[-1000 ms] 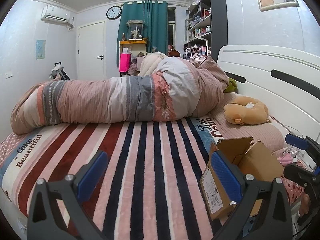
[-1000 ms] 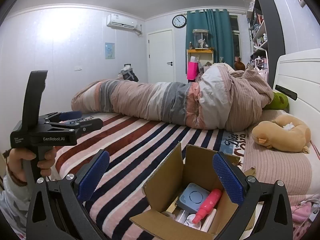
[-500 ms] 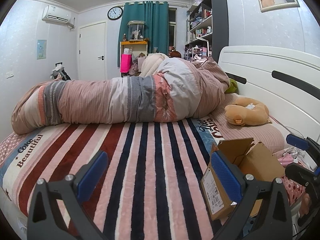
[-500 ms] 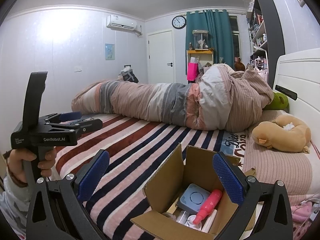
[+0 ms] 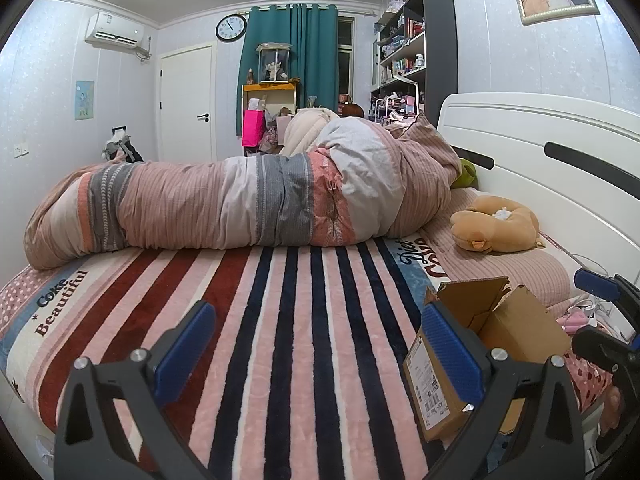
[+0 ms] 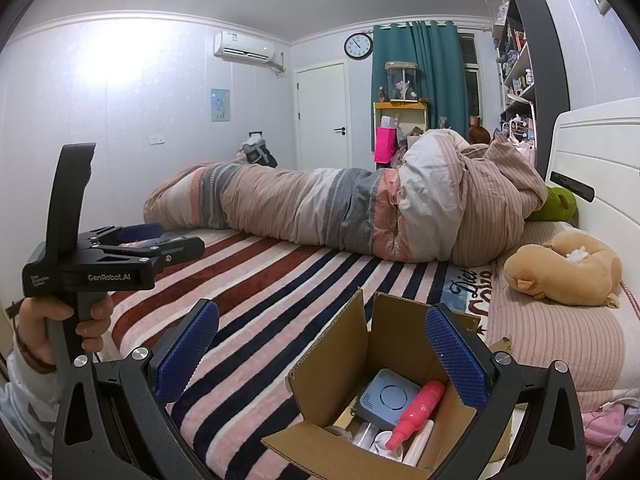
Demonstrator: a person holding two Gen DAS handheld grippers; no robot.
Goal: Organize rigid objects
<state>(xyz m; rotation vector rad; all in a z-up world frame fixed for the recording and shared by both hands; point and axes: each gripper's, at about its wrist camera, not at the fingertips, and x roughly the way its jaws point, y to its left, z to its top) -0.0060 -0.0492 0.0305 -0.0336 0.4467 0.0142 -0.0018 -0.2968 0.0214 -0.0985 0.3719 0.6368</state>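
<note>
I hold both grippers, left gripper [image 5: 316, 344] and right gripper [image 6: 322, 344], jaws released, beside and above the cardboard box [image 6: 360, 364].

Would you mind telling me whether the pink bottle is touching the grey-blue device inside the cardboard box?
Touching. The right wrist view shows the pink bottle lying tilted with its upper end resting against the grey-blue device in the cardboard box.

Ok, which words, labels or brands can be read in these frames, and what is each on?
"Coke Beautiful": blanket corner.
"Diet", with a cut-off word below: blanket near the plush toy.
"GenRobot.AI": side of the left gripper.
Shipping label on the cardboard box: too small to read.
Wall clock numerals: blurred.
</note>
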